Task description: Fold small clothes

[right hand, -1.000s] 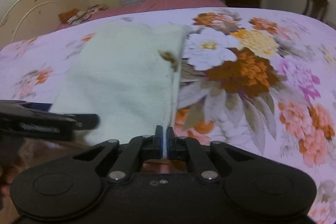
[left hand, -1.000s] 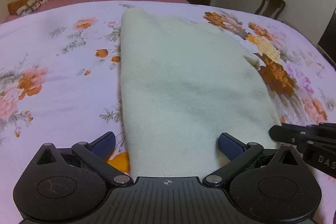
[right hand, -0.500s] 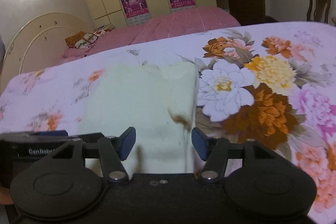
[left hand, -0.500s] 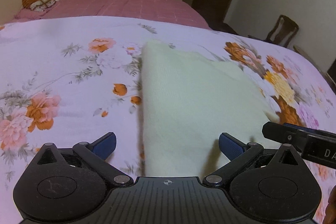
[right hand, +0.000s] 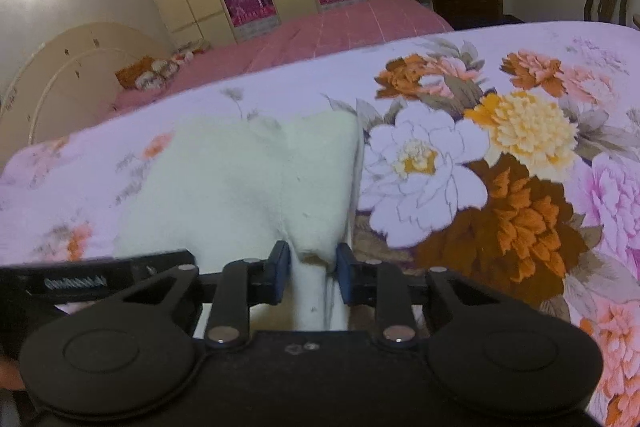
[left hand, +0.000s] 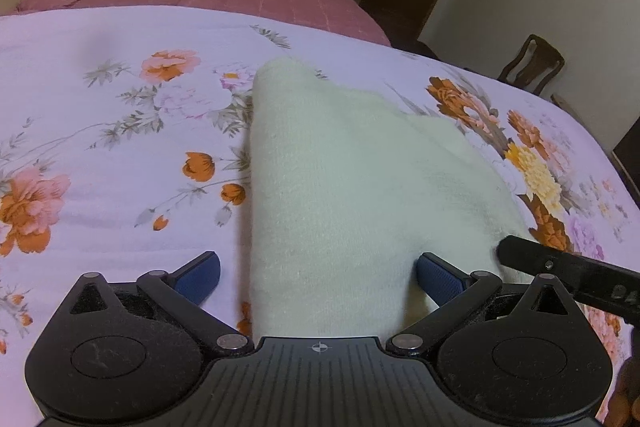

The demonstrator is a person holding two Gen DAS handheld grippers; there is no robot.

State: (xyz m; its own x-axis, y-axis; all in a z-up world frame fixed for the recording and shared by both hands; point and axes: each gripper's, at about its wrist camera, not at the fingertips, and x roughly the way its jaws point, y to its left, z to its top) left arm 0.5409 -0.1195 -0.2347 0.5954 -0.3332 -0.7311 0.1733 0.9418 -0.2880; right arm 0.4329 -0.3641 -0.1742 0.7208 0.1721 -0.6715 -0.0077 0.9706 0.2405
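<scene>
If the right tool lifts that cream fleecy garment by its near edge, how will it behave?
The cream fleecy garment will probably droop: it lies soft and folded on the floral bedsheet. Its fuzzy nap likely grips well. Its folded layers may slide apart, since the right tool only straddles one bunched edge.

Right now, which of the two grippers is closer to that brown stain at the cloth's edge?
Right. The right gripper straddles the cream cloth's edge, with the brownish stain between its fingertips. The left gripper sits wide open further left along the near edge, away from it.
</scene>
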